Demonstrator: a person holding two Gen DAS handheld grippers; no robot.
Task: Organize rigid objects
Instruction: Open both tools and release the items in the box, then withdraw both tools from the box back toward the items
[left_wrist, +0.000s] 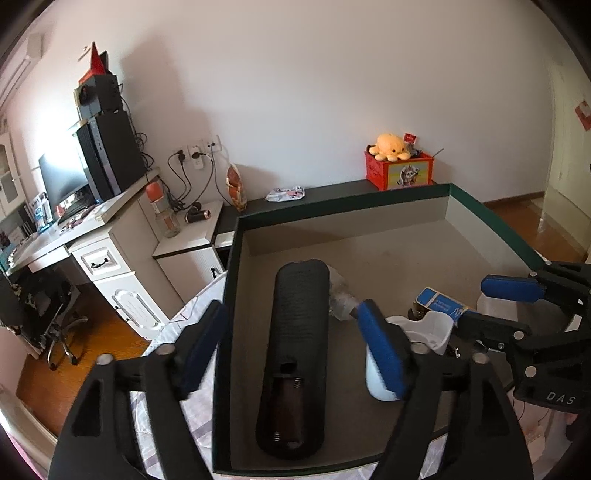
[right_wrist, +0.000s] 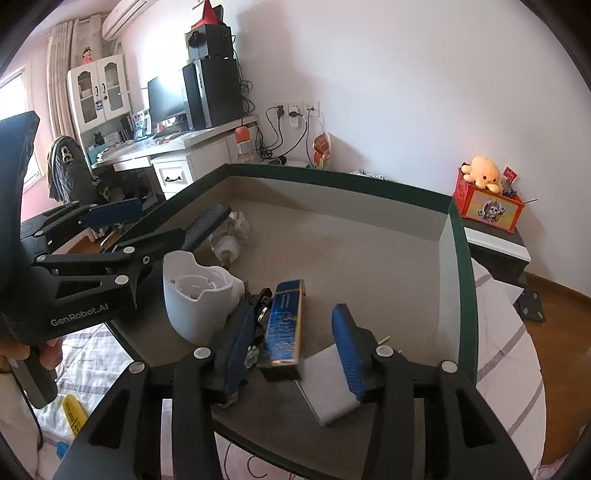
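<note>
- 1 green-rimmed tray (left_wrist: 236, 236) holds 1 black remote (left_wrist: 299, 354), 1 white cup (right_wrist: 195, 295), 1 blue box (right_wrist: 284, 321), 1 white pad (right_wrist: 328, 384) and 1 clear bottle (right_wrist: 229, 243).
- My left gripper (left_wrist: 295, 350) is spread wide either side of the remote, its fingers straddling the tray's wall.
- My right gripper (right_wrist: 291, 343) is spread around the blue box, not gripping it.

A white desk (left_wrist: 110, 254) stood against the left wall, carrying a monitor (left_wrist: 61, 181) and a black computer tower (left_wrist: 110, 155). Wall sockets (left_wrist: 197, 149) held plugged cables. An orange plush octopus (left_wrist: 391, 146) sat on a red box (left_wrist: 400, 171). An office chair (left_wrist: 48, 317) stood on the wooden floor (left_wrist: 92, 339).
</note>
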